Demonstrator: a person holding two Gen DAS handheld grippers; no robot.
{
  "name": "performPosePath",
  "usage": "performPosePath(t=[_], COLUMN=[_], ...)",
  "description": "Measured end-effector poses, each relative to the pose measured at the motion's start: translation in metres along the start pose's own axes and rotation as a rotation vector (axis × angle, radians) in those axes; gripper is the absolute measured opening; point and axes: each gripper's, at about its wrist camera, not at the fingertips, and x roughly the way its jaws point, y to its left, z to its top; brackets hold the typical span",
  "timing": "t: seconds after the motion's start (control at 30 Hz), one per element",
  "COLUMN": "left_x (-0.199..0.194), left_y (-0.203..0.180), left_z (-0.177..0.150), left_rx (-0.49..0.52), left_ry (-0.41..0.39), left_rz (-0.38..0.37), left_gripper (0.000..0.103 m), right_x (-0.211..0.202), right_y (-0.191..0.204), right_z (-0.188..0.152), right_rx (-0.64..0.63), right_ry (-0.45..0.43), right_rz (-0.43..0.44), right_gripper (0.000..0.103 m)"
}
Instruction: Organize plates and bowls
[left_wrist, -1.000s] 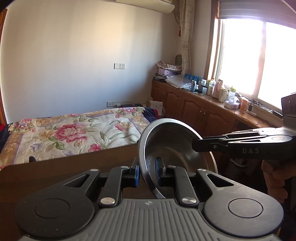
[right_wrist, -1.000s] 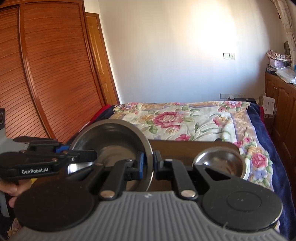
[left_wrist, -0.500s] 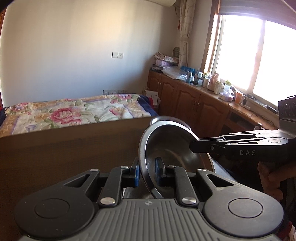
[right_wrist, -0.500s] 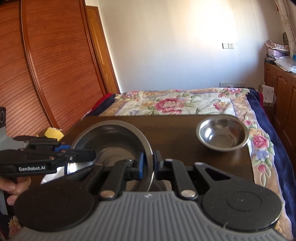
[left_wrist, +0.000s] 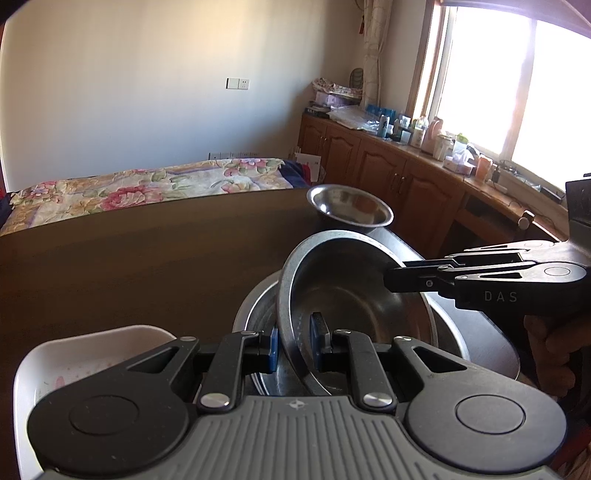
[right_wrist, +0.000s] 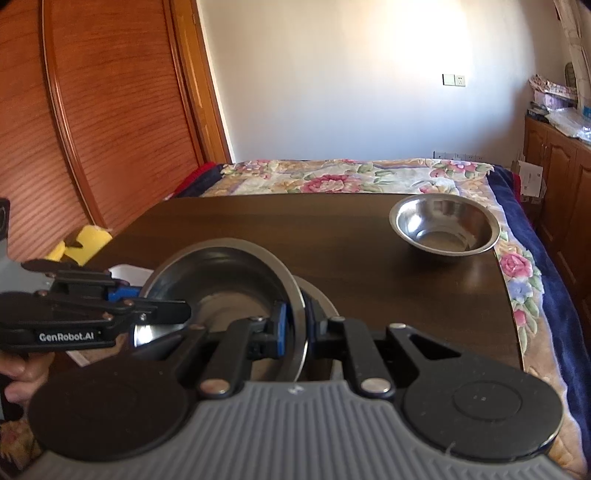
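A steel bowl is tilted and held by its rim from two sides. My left gripper is shut on the rim's near-left edge. On the opposite edge my right gripper is also shut. Directly under the bowl a wider steel dish lies on the dark wooden table. Whether bowl and dish touch I cannot tell. A smaller steel bowl stands upright near the table's far right corner.
A white dish sits on the table left of the steel dish. A yellow object lies off the table's left edge. Beyond the table is a floral bed; wooden cabinets run along the right.
Both grippers have come down together with the bowl, from above the table level to just over the wide steel dish. The tabletop, white dish and small bowl have come into view.
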Motion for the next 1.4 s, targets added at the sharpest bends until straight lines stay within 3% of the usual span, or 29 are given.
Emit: performPosePath(t=[0.37, 0.63, 1.1, 1.4], left_x=[0.011, 0.011, -0.005, -0.003], left_y=[0.001, -0.003, 0.007, -0.001], left_z=[-0.004, -0.008, -0.011, -0.015], left_rx=[0.016, 0.062, 0.001, 0.051], left_ry=[0.03, 0.007, -0.04, -0.059], left_rz=[0.024, 0.058, 0.043, 0.079], left_gripper=[0.018, 0.018, 0.018, 0.018], right_x=[0.007, 0.009, 0.015, 0.017], right_y=[0.007, 0.011, 0.028, 0.035], right_z=[-0.008, -0.01, -0.013, -0.013], right_rx=[-0.066, -0.102, -0.231, -0.295], right_ry=[0.027, 0.037, 0.078, 0.109], right_rz=[-0.035, -0.046, -0.082, -0.097], right_gripper=[0.013, 0.013, 0.015, 0.017])
